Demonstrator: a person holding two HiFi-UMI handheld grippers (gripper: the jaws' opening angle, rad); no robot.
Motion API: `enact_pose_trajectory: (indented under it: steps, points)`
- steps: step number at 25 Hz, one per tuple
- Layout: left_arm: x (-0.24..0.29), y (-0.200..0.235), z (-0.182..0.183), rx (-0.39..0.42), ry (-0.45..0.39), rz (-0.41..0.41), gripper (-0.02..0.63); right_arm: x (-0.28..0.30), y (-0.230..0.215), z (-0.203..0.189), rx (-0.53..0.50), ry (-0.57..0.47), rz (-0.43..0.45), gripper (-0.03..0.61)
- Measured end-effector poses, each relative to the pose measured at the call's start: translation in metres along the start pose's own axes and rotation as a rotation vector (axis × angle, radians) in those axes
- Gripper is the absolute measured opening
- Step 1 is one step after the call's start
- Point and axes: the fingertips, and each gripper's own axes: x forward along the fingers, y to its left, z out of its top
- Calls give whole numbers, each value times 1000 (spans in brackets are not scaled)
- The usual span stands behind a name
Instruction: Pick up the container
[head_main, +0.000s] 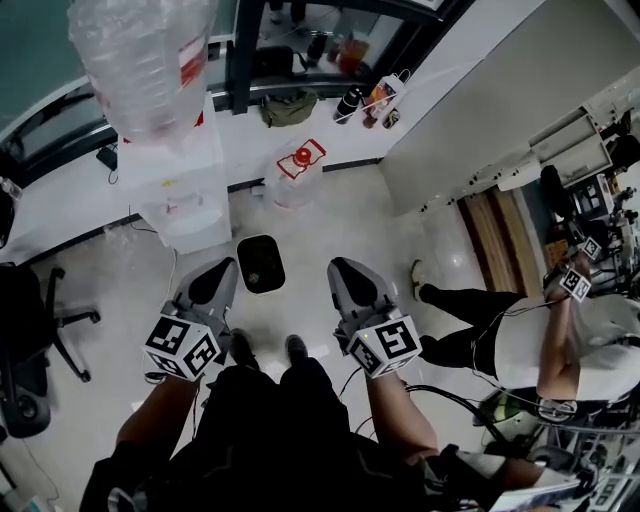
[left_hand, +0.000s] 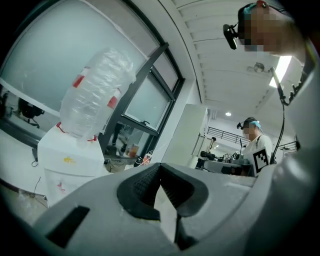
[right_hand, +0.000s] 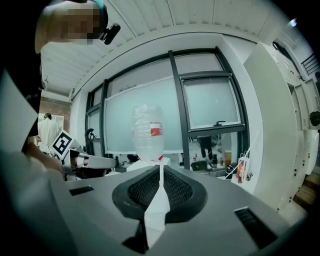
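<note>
Held low in front of the person's body, the left gripper (head_main: 222, 268) and the right gripper (head_main: 341, 266) point away toward the far wall, side by side and well apart from each other. In each gripper view the two ribbed pads are pressed together along a thin seam with nothing between them, so both are empty.

Nothing of the task looks done yet: no container is touched or lifted. Which container is meant cannot be told for certain. A black bin (head_main: 261, 263) stands on the floor just beyond the jaw tips and between the two grippers, the nearest candidate. Farther off, near the far wall, a clear jug (head_main: 296, 178) with a red cap sits on the floor. To the left stands a white water dispenser (head_main: 190, 205) carrying an inverted bottle (head_main: 140, 55) that looks empty; the right gripper view has that bottle almost dead ahead, above its closed pads.

What is left, as I judge it, is nearly everything: the jaws must spread, one or both grippers must travel to the chosen thing, close on it and raise it. The bin and jug would call for a reach down to the floor; the bottle for a reach up and to the left
</note>
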Motion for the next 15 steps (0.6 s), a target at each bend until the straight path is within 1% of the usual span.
enact_pose_trajectory:
  steps: [4, 8, 11, 13, 15]
  points:
    - [21, 7, -15, 15, 29, -2, 6, 11, -18, -16, 17, 7, 25, 8]
    - [40, 16, -40, 27, 74, 19, 6, 20, -42, -53, 26, 74, 37, 8]
    - [55, 22, -65, 56, 143, 33, 6, 26, -59, -80, 33, 98, 53, 8]
    - [66, 26, -87, 36, 205, 37, 6, 32, -71, -98, 40, 105, 60, 8]
    - [74, 30, -108, 15, 238, 52, 6, 39, -84, -120, 50, 128, 69, 8]
